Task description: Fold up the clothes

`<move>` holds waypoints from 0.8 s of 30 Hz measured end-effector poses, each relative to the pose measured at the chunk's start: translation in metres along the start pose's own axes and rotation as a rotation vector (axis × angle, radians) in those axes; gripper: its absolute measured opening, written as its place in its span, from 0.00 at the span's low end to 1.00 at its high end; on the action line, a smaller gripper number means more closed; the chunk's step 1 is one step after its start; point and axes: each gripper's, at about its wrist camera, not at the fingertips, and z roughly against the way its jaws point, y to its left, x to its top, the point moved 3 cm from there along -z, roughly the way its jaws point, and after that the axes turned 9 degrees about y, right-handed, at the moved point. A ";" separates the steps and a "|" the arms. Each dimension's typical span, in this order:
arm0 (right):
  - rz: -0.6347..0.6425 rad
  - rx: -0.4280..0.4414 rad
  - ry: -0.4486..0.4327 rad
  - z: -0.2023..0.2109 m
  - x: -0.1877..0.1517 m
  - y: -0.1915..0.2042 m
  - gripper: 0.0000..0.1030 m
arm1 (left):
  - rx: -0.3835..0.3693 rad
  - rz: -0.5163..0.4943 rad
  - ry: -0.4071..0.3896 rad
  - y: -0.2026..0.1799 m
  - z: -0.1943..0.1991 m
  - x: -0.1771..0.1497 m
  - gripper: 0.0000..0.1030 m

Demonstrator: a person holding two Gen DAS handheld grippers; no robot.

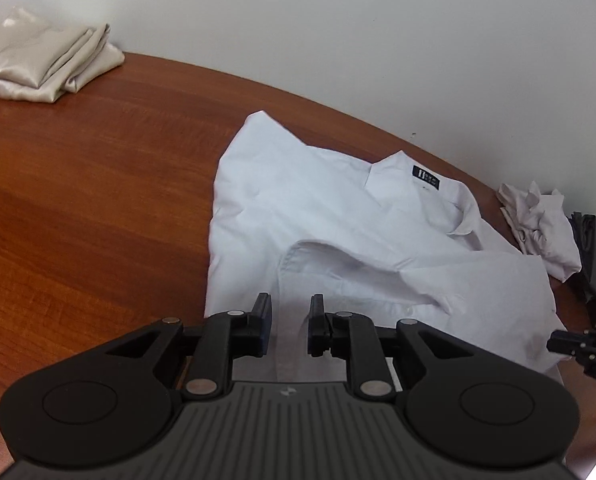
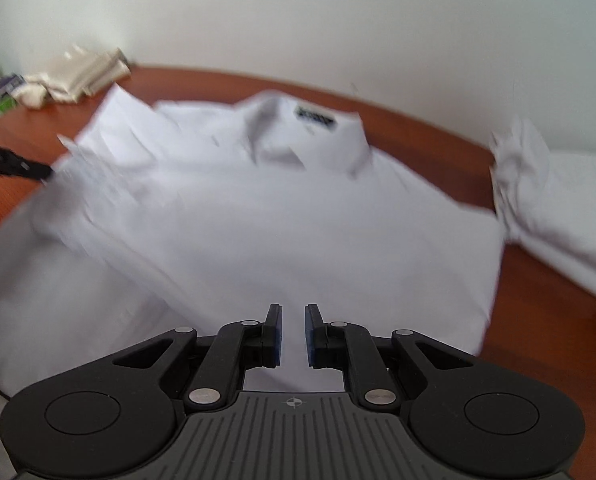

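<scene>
Left wrist view: left claw [image 1: 290, 322] hovering over white shirt [image 1: 337, 216] on wooden table [image 1: 98, 200], jaws parted a little, gripping nothing, cloth lying below and ahead. Right wrist view: right claw [image 2: 293, 334] narrowly apart, nothing pinched, shirt spreading ahead, collar [image 2: 309, 140] beyond; folded beige cloth [image 1: 46, 64] far left.

white collared shirt [image 1: 337, 232] flat on wood table [image 1: 98, 200], sleeve folded in, collar far side.

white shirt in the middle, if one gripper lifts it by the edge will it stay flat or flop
The white shirt would likely flop: its thin cloth already creases and buckles. It probably weighs little. On the smooth wooden table it may slide when pushed.
</scene>
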 end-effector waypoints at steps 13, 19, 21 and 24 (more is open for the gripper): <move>0.096 0.235 -0.083 -0.043 0.087 0.096 0.14 | 0.023 0.019 0.069 0.014 -0.025 -0.017 0.22; 0.124 0.247 -0.094 -0.081 0.121 0.134 0.14 | 0.006 0.031 0.070 0.019 -0.028 -0.018 0.22; 0.124 0.263 -0.087 -0.092 0.128 0.142 0.15 | -0.001 0.033 0.069 0.020 -0.028 -0.018 0.22; 0.156 0.321 -0.059 -0.107 0.131 0.155 0.15 | -0.015 0.038 0.069 0.023 -0.028 -0.018 0.22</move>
